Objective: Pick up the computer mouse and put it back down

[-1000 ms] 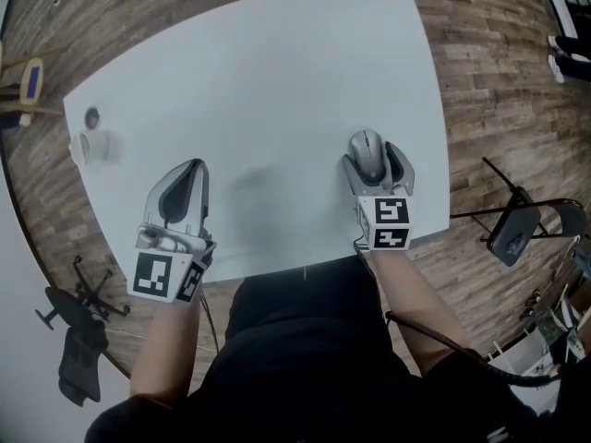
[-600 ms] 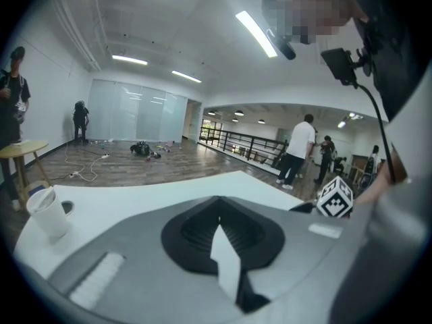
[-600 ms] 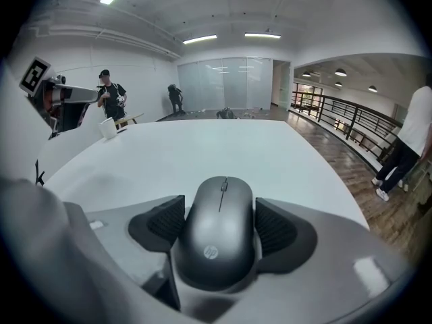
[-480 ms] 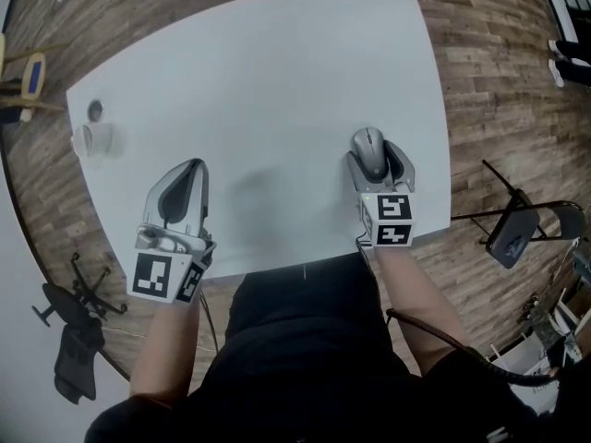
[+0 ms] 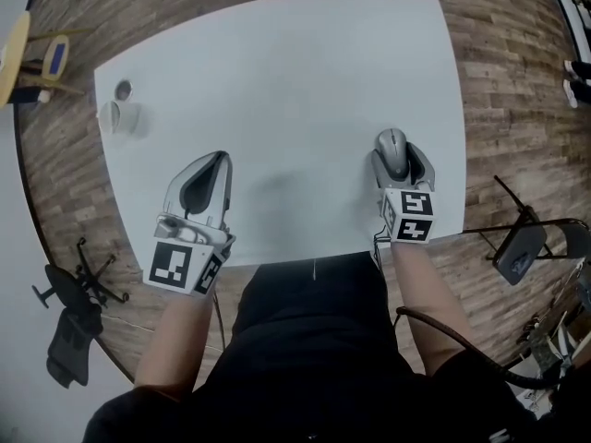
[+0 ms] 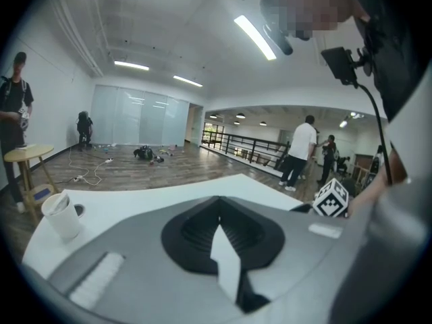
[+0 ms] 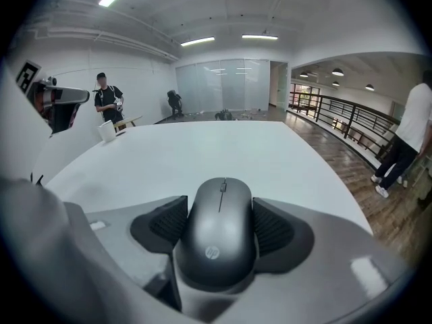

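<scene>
Now the mouse (image 7: pixel 219 231) is found at the near right of the white bench (image 5: pixel 277 81), set between the pads of the right tongs (image 5: pixel 395 158). These tongs have just been closing, and both dark pads are seen pressed against the mouse's sides. The left tongs (image 6: pixel 217 206) are held over the near left part of the bench, closed tip to tip, with nothing gripped. A white cup (image 5: pixel 120 116) is set at the far left corner.
</scene>
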A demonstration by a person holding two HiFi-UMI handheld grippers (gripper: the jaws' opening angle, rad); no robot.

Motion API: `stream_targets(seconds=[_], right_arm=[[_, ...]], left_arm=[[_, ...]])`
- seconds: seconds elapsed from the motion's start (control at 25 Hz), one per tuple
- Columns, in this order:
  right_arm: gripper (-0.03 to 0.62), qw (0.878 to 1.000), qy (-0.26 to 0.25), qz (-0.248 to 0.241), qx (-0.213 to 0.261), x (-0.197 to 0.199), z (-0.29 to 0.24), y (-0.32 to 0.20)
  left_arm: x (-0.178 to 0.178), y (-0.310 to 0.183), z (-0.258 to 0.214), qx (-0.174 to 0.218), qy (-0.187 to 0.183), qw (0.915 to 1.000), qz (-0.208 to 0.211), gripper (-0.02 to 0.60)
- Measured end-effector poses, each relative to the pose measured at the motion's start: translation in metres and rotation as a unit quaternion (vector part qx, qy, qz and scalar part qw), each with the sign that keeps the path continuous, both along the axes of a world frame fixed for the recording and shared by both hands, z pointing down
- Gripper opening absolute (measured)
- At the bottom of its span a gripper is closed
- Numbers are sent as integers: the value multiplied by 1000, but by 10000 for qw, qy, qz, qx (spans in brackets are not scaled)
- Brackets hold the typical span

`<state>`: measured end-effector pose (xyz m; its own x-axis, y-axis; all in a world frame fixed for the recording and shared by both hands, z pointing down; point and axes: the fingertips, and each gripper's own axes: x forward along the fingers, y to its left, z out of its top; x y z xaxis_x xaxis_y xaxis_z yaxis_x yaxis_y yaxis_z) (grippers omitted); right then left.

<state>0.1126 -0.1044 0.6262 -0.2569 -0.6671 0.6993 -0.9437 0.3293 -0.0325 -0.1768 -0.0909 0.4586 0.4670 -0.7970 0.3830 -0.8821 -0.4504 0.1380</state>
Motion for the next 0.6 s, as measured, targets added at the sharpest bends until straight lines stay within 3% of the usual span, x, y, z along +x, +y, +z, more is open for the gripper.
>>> stream_targets(seconds=[0.6], right_arm=[[302,9997,-65,41,225,-2,-31,14]], left_arm=[[-12,15,-26,408,28,9991,-119,5]])
